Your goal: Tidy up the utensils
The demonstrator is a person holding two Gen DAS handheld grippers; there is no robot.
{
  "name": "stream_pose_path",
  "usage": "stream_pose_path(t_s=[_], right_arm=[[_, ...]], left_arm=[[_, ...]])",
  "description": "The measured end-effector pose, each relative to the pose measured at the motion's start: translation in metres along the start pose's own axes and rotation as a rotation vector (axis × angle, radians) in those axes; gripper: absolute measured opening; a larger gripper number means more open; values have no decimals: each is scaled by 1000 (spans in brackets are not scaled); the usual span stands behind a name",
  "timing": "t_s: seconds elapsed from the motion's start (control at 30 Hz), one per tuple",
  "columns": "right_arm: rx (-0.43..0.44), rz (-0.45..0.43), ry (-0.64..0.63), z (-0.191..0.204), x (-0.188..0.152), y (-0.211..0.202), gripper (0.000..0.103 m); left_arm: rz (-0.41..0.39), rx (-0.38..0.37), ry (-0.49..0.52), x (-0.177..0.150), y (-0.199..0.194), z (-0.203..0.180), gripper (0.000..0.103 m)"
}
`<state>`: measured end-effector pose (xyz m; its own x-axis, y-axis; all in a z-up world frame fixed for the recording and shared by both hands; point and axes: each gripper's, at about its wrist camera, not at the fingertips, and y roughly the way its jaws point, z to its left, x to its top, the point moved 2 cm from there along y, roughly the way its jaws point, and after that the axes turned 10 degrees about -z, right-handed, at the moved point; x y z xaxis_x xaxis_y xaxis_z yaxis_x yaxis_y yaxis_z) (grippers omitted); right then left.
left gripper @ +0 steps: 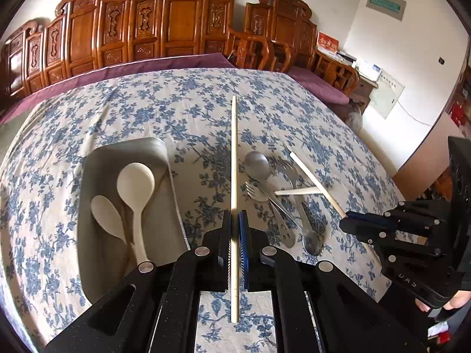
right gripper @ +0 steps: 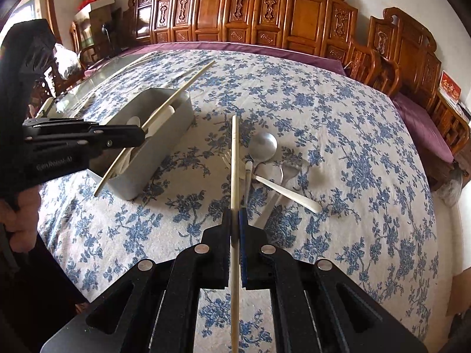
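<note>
My left gripper [left gripper: 234, 220] is shut on a pale wooden chopstick [left gripper: 234, 161] that points away over the floral cloth, between the grey tray [left gripper: 132, 147] and the utensil pile. Two white spoons [left gripper: 136, 181] lie in the tray. My right gripper [right gripper: 235, 217] is shut on a second chopstick [right gripper: 234, 161] above the pile: a metal spoon [right gripper: 263, 144], forks and a white plastic utensil [right gripper: 288, 192]. Each gripper shows in the other's view: the right gripper [left gripper: 346, 223] with its chopstick [left gripper: 315, 181], the left gripper [right gripper: 141, 136] with its chopstick [right gripper: 188, 83] over the tray [right gripper: 159, 158].
The blue-flowered tablecloth [left gripper: 176, 103] covers the whole table. Carved wooden chairs [left gripper: 176, 23] and purple cushions line the far edge. More metal cutlery [left gripper: 312, 241] lies near the right gripper. A person's hand [right gripper: 20, 220] grips the left tool's handle.
</note>
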<state>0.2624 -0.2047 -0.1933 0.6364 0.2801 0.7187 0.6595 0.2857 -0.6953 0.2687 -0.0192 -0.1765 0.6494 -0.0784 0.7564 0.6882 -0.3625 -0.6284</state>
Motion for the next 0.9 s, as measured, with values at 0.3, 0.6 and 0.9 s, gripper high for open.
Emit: stream_pose_path(t_s=[0.3,0.6,0.9], right_arm=[[36,-26,-2,13,19,8,6],[75,-37,-16,32,31,19,6],[96,-43,-20,44,38,24,6]], left_arm=[[-7,36,-14,8,-8,26,4],[13,84,-43,8,-9,59,4],[75,150,-49,-5,7,78,5]])
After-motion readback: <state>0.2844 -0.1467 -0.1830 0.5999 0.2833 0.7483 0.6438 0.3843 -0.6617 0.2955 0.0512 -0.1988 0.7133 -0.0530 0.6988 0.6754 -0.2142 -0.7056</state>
